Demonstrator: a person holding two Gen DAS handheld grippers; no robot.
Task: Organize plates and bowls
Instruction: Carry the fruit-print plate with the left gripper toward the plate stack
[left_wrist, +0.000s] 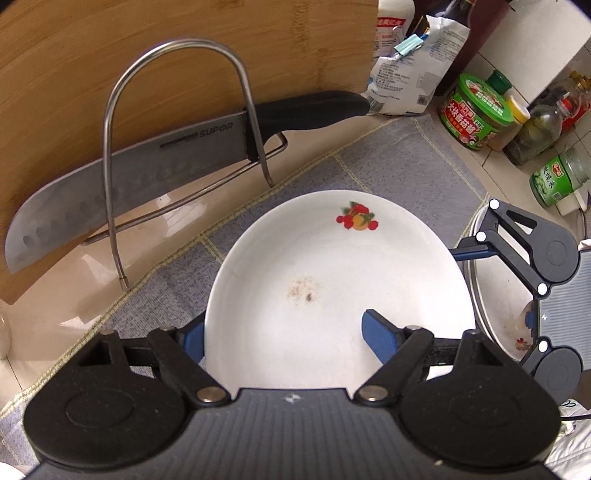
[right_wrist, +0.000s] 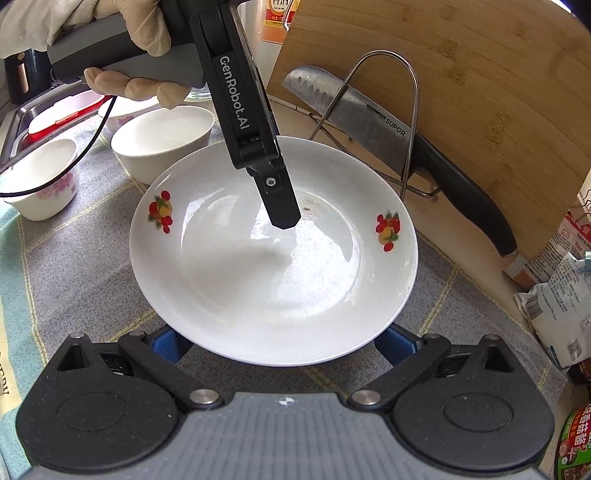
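A white plate (left_wrist: 332, 266) with fruit decals and a few brown specks hangs tilted over the grey checked cloth (left_wrist: 399, 162). My left gripper (left_wrist: 284, 328) is shut on its near rim, with one blue pad inside the plate and the other outside below the rim. In the right wrist view a gloved hand holds that gripper, and its black finger (right_wrist: 280, 206) dips into the plate (right_wrist: 273, 280). My right gripper (right_wrist: 282, 343) stands open, its blue pads wide apart beneath the plate's near edge. Another decorated plate (left_wrist: 498, 317) lies under the right gripper's fingers (left_wrist: 471, 253).
A knife (left_wrist: 147, 162) rests in a wire rack (left_wrist: 110, 147) against a bamboo board (left_wrist: 184, 44). Two white bowls (right_wrist: 162, 144) (right_wrist: 40, 181) stand left on the cloth, near a sink (right_wrist: 22, 122). Jars (left_wrist: 476, 114) and a bag (left_wrist: 410, 70) crowd the back right.
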